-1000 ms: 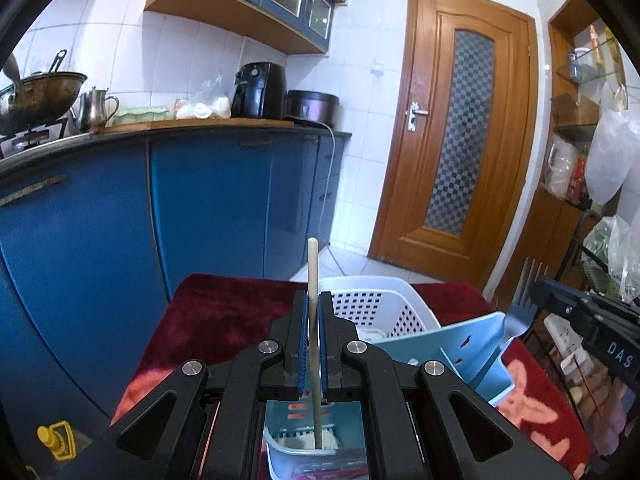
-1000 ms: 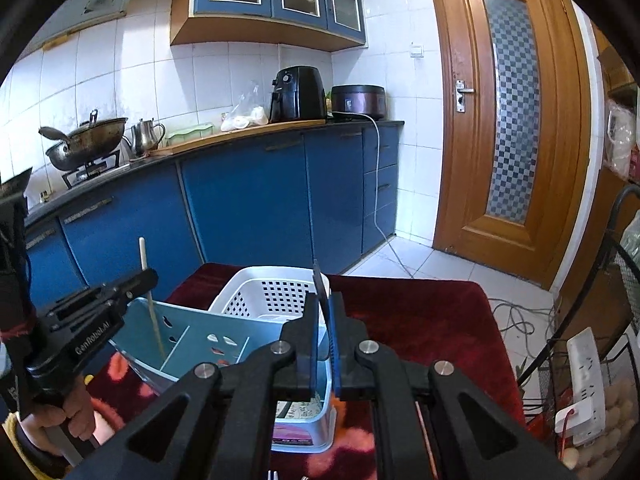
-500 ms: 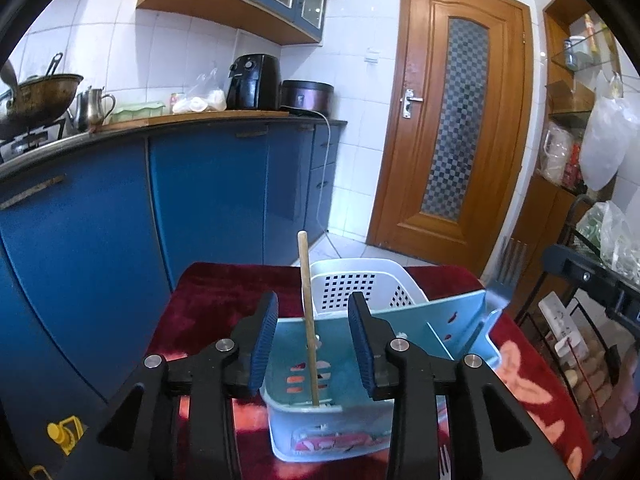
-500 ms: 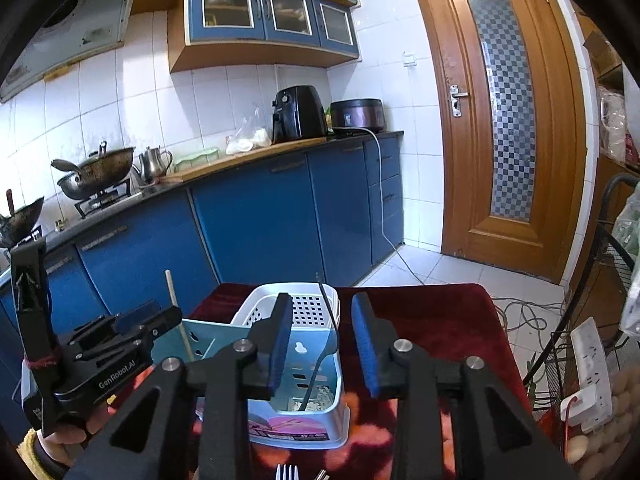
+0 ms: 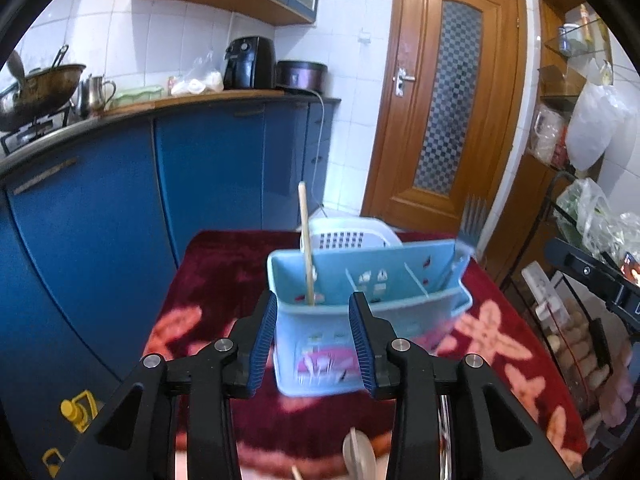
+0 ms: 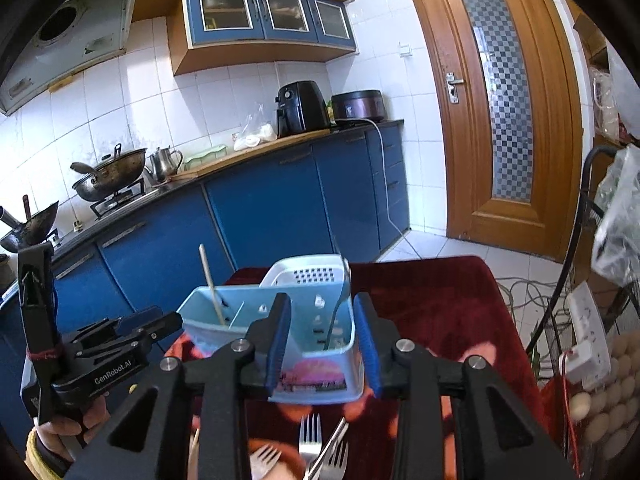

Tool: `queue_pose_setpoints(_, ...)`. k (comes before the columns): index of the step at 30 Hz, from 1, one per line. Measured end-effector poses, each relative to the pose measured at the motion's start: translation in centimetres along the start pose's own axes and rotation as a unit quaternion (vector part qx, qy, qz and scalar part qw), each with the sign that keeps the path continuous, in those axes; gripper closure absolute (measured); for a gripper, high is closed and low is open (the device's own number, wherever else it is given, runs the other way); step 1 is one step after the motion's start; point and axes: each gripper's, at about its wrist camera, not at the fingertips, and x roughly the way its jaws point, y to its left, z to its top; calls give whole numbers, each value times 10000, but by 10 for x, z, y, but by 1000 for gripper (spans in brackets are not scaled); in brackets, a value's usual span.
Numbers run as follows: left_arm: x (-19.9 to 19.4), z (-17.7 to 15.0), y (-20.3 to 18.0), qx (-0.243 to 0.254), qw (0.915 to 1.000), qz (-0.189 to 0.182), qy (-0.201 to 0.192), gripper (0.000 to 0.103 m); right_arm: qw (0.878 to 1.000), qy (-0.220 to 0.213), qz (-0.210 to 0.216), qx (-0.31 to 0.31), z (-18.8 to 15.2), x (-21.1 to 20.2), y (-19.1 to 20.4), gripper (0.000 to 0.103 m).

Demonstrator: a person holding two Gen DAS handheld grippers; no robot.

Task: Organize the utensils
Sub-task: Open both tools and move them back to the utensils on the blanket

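— Where do we stand with our two grippers?

— Our left gripper (image 5: pixel 313 336) has its jaws spread wide with nothing between them, hovering just in front of the light blue utensil caddy (image 5: pixel 372 320). Our right gripper (image 6: pixel 322 340) is the same: jaws spread, holding nothing, at the caddy's other end.

— And the utensils?

— We see a wooden chopstick (image 5: pixel 306 240) standing nearly upright in the caddy's left end compartment, and a fork (image 5: pixel 471 220) leaning in the right end compartment, tines up. From the right wrist view the fork's handle (image 6: pixel 338 312) rests inside that compartment.

— What else is on the counter?

— The caddy sits on a dark red patterned cloth (image 5: pixel 224 264), with a white perforated basket (image 5: pixel 352 234) right behind it. Near us lie several loose forks (image 6: pixel 310 436), and in the left wrist view we make out a spoon (image 5: pixel 358 456), blurred.
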Motion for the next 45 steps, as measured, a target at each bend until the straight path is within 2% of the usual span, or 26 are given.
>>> queue_pose_setpoints(12,-7,-44,8,-61,9969,-46,784,65,9971,676,2,348,-49,0,-6,67)
queue_pose_setpoints(27,8,-90,9,-38,9856,-30,1688,65,9844,1669,-83,554,-105,18,-11,67)
queue_pose_setpoints(38,20,-113,8,-68,9772,100,2120,65,9727,2271,-181,437,-130,40,-10,67)
queue_pose_setpoints(45,25,-119,10,-92,9740,134,2259,65,9677,2467,-229,469,-139,49,-14,67)
